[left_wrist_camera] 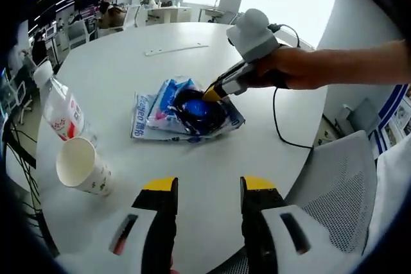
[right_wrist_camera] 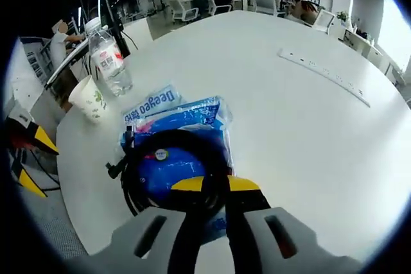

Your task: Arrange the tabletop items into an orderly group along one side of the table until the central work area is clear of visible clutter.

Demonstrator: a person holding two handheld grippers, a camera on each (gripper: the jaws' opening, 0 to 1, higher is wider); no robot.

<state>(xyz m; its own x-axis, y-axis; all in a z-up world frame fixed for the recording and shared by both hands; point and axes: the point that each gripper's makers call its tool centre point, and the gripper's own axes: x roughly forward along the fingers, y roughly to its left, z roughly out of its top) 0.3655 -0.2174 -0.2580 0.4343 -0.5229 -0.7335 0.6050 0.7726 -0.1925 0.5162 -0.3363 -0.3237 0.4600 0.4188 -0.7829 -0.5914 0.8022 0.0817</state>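
Observation:
A coil of black cable point(left_wrist_camera: 186, 102) lies on a pile of blue-and-white packets point(left_wrist_camera: 149, 119) in the middle of the round white table point(left_wrist_camera: 128, 68). My right gripper point(left_wrist_camera: 212, 94), held by a hand, reaches in from the right with its yellow tips on the coil. In the right gripper view its jaws point(right_wrist_camera: 215, 185) stand nearly together with a strand of the coil point(right_wrist_camera: 130, 181) pinched between them, over the packets point(right_wrist_camera: 157, 103). My left gripper point(left_wrist_camera: 209, 187) hangs open above the near table edge, nothing between its fingers, and shows at the far left point(right_wrist_camera: 36, 162).
A paper cup point(left_wrist_camera: 83, 166) point(right_wrist_camera: 90, 99) and a clear water bottle point(left_wrist_camera: 61, 108) point(right_wrist_camera: 109, 56) stand at one edge of the table. A white power strip point(left_wrist_camera: 176, 49) point(right_wrist_camera: 324, 75) lies on the far side. A grey mesh chair point(left_wrist_camera: 340, 187) stands close by.

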